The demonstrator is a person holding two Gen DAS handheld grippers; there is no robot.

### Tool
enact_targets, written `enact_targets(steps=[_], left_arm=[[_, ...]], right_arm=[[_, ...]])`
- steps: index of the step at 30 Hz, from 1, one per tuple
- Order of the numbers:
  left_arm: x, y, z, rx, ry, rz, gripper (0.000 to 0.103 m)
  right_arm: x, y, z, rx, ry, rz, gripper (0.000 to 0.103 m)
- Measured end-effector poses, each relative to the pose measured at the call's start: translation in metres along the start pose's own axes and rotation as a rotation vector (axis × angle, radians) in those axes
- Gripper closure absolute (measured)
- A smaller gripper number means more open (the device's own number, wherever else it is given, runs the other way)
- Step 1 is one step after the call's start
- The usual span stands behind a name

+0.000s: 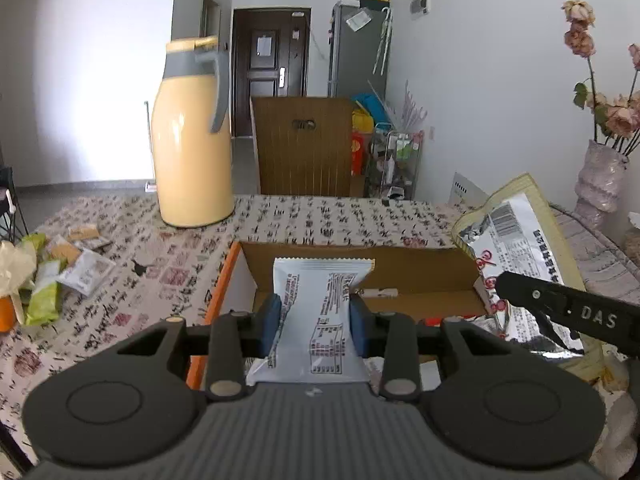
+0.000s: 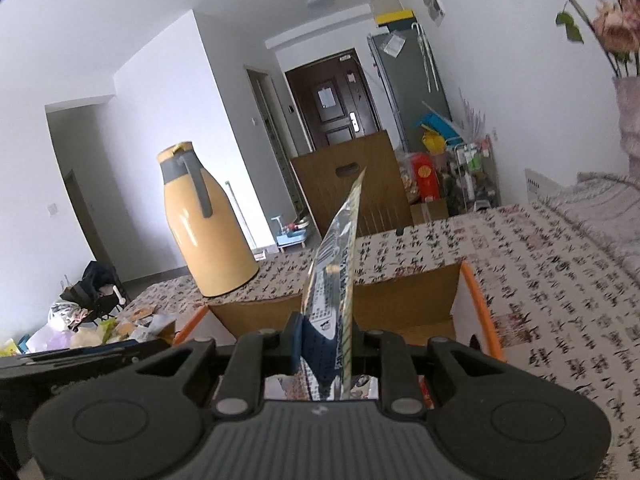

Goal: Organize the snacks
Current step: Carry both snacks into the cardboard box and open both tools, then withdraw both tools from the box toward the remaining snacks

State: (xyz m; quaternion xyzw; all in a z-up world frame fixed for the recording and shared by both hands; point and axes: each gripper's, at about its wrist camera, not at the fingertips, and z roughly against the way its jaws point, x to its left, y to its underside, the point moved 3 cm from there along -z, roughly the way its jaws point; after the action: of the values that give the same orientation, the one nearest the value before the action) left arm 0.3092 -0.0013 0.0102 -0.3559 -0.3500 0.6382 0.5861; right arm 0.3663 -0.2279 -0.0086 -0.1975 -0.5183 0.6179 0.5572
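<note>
both claws (image 1: 316, 320) (image 2: 325, 344) tight on snack packets (image 1: 316, 312) (image 2: 334, 280)

The white packet (image 1: 316, 316) hides much of the cardboard box's (image 1: 420, 276) floor, and its print is too small to read. The flower vase (image 2: 628, 120) is cut off at the right edge. Bench (image 2: 560, 280) cloth characters blur nearby.

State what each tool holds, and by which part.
Left tool: white snack packet, pinched across its middle. Right tool: large silvery snack bag, pinched flat near its lower end.
</note>
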Motion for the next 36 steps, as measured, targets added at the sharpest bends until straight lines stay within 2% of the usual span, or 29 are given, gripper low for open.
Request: enact_targets(steps=[14,15,18,19,20,21,22,23,24,25,27,36], left_arm=[[0.004,0.015,-0.019,0.051,0.013,0.000,0.063],[0.003,0.015,-0.018,0.048,0.017,-0.001,0.061],[0.004,0.014,-0.012,0.021,-0.001,0.001,0.035],[0.004,0.013,-0.010,0.007,-0.010,0.003,0.024],[0.004,0.012,-0.007,-0.007,-0.019,0.003,0.017],[0.004,0.012,-0.005,-0.017,-0.024,0.003,0.014],[0.004,0.011,-0.004,-0.022,-0.025,0.007,0.005],[0.005,0.011,-0.002,-0.032,-0.032,0.011,0.000],[0.004,0.011,0.000,-0.044,-0.041,0.013,0.000],[0.005,0.010,0.000,-0.046,-0.042,0.015,0.000],[0.006,0.010,0.001,-0.044,-0.037,0.021,0.000],[0.005,0.012,0.000,-0.041,-0.038,0.023,0.000]], right_arm=[[-0.006,0.021,-0.018,0.073,0.012,0.003,0.083],[-0.004,0.021,-0.016,0.072,0.013,0.008,0.081],[-0.003,0.021,-0.011,0.059,0.030,0.026,0.080],[-0.003,0.021,-0.010,0.055,0.035,0.026,0.072],[-0.004,0.021,-0.009,0.051,0.041,0.027,0.065],[-0.004,0.021,-0.008,0.047,0.054,0.031,0.050],[-0.004,0.021,-0.007,0.043,0.065,0.037,0.040],[-0.005,0.020,-0.006,0.039,0.075,0.041,0.038],[-0.006,0.020,-0.005,0.034,0.082,0.043,0.030],[-0.007,0.020,-0.004,0.029,0.088,0.045,0.017],[-0.007,0.019,-0.002,0.012,0.106,0.055,0.000],[-0.007,0.018,0.001,-0.002,0.124,0.067,0.000]])
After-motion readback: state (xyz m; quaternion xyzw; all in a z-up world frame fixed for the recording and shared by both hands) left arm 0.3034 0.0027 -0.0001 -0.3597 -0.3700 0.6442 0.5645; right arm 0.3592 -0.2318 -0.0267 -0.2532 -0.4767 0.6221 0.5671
